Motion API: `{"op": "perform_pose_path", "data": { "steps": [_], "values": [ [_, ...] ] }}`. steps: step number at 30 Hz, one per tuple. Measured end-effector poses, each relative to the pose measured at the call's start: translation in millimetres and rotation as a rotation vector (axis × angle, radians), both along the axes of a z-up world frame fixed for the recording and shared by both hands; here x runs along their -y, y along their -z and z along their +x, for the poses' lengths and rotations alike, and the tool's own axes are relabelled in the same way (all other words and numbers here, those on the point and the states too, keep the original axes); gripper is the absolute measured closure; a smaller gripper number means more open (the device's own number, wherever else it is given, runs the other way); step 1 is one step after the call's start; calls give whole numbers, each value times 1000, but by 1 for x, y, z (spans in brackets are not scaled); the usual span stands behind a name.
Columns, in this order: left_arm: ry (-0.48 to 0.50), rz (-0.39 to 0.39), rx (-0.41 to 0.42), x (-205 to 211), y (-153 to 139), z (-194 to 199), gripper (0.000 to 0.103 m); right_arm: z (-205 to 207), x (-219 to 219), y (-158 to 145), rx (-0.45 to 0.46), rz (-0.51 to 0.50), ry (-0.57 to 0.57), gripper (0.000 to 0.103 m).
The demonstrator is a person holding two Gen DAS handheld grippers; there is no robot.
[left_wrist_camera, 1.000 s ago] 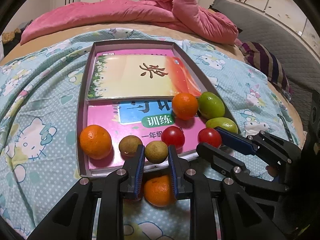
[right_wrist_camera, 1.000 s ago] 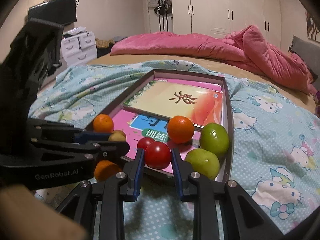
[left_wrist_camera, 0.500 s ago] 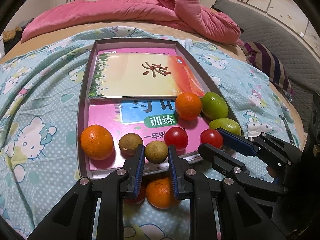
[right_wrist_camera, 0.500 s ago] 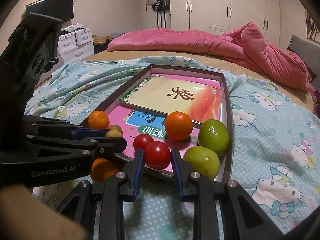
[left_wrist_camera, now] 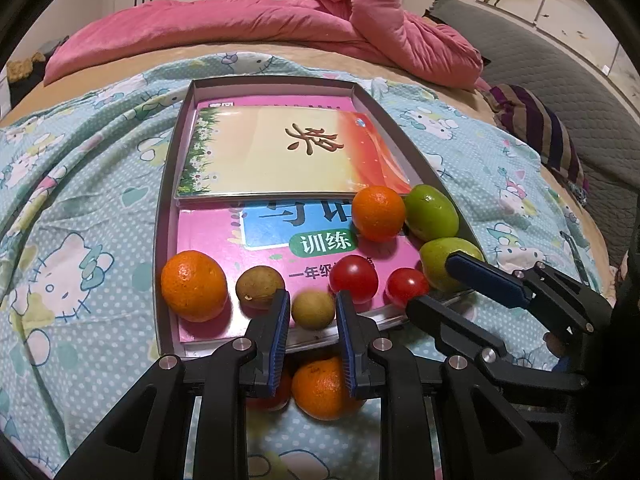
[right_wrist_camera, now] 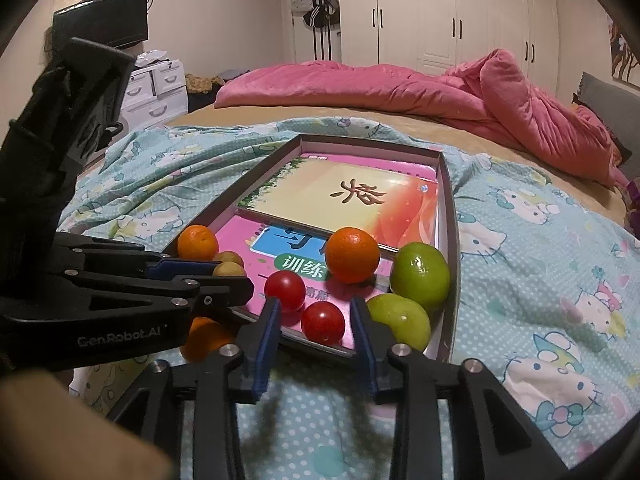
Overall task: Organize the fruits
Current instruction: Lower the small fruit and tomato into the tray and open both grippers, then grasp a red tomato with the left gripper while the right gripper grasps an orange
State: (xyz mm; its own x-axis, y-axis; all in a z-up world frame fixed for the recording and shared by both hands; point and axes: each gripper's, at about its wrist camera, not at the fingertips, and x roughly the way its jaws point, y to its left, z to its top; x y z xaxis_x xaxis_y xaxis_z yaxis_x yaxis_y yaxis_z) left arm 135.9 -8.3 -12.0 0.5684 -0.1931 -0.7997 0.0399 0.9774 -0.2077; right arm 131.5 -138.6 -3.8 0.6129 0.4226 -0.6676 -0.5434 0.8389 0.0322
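Red tomato between spread right tool; left tool spread around longan.

Left gripper is held low and level, pointing forward, jaws parted with a clear gap between the blue pads and nothing clamped; its black body also shows at the left of the right wrist view. Right gripper sits just beside it on the right, angled inward, jaws spread wider, nothing gripped between its fingers.
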Motion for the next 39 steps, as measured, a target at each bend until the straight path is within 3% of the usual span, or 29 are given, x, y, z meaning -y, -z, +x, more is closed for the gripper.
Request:
{"op": "perform_pose_path", "data": {
  "steps": [5,11,15,20,24,39],
  "values": [
    [-11,-3,10,-3,-2,-2,68,-4,0,-3,15,-6,-1,61],
    [-17,1,16,-4,-4,-3,64,-5,2,-5,15,-4,3,59],
    [-25,-9,35,-6,-10,-5,57,-7,4,-8,31,8,9,50],
    [-34,-20,58,-8,-17,-9,49,-9,7,-13,47,22,19,47],
    [-57,-23,62,-15,-19,-13,44,-11,10,-16,58,32,31,36],
    [-113,-63,71,-52,-25,-33,28,-19,18,-24,70,70,23,32]
  ]
}}
